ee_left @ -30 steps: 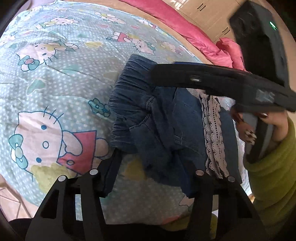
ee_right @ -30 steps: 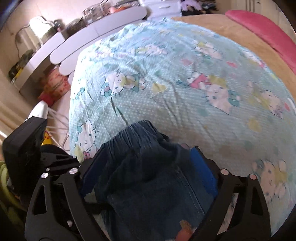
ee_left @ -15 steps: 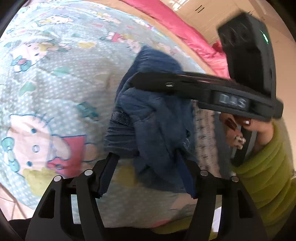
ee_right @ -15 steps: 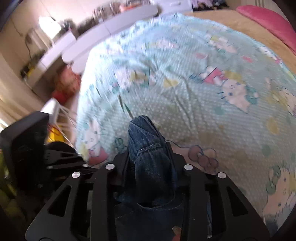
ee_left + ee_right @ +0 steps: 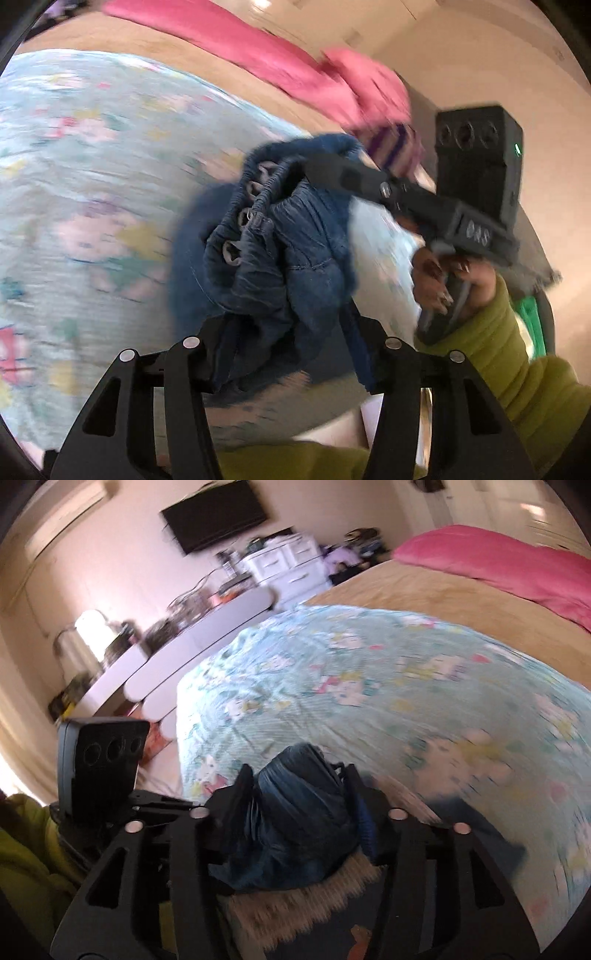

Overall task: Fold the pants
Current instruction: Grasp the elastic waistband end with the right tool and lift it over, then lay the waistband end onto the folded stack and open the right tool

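— Where are the pants [image 5: 280,251]?
— Bunched above the quilt [image 5: 92,206] (blurred), between both grippers.
— Left gripper [image 5: 284,343]?
— Just been closing – clamped on denim.
— Right gripper [image 5: 299,794]?
— Just been opening, bundle still pinched.

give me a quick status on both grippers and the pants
Left gripper and right gripper each shut on bunched dark blue denim pants. Pants lifted off cartoon-print quilt. Nothing in the way.

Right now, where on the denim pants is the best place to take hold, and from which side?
Probably the gathered elastic waistband of the pants: its thick ridge gives the pads something to bite. Come from the near side, along the bed; the cloth is bunched, so a flat edge is hard to find.
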`<action>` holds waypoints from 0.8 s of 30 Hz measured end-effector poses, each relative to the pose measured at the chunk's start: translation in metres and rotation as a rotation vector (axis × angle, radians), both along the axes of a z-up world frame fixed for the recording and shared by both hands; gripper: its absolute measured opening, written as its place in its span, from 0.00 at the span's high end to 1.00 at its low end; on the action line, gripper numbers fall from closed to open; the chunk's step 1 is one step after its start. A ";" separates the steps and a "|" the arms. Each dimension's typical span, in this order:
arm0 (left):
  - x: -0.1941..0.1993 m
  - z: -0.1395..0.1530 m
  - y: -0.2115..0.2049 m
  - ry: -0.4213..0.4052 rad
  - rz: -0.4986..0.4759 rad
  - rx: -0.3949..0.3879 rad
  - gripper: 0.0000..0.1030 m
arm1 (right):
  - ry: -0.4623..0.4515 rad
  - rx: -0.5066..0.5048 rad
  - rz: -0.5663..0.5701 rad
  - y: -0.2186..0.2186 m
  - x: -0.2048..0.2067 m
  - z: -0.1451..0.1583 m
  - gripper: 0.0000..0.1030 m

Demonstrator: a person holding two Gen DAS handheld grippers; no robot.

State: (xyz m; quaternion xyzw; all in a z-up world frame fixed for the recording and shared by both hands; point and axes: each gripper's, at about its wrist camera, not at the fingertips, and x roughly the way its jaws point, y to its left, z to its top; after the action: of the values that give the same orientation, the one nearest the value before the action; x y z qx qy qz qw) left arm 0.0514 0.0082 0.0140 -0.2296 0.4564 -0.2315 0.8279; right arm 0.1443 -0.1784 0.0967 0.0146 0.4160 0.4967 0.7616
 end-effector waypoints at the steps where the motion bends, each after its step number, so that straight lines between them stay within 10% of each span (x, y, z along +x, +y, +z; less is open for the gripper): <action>1: 0.000 -0.003 -0.012 0.006 -0.038 0.004 0.50 | -0.003 -0.005 -0.051 -0.016 -0.003 -0.003 0.42; 9: 0.006 -0.041 -0.062 0.108 -0.143 0.054 0.49 | 0.046 -0.108 -0.160 -0.043 -0.026 -0.048 0.40; 14: 0.006 -0.043 -0.068 0.117 -0.147 0.052 0.49 | 0.069 -0.343 -0.271 -0.054 -0.023 -0.087 0.50; 24: -0.009 -0.004 -0.035 -0.016 -0.067 0.183 0.19 | 0.008 -0.238 -0.345 -0.089 -0.043 -0.052 0.41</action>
State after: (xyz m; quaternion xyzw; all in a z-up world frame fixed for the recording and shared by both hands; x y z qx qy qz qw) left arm 0.0426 -0.0268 0.0098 -0.1359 0.4765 -0.2181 0.8408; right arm 0.1011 -0.2677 0.0443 -0.0025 0.4659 0.3061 0.8302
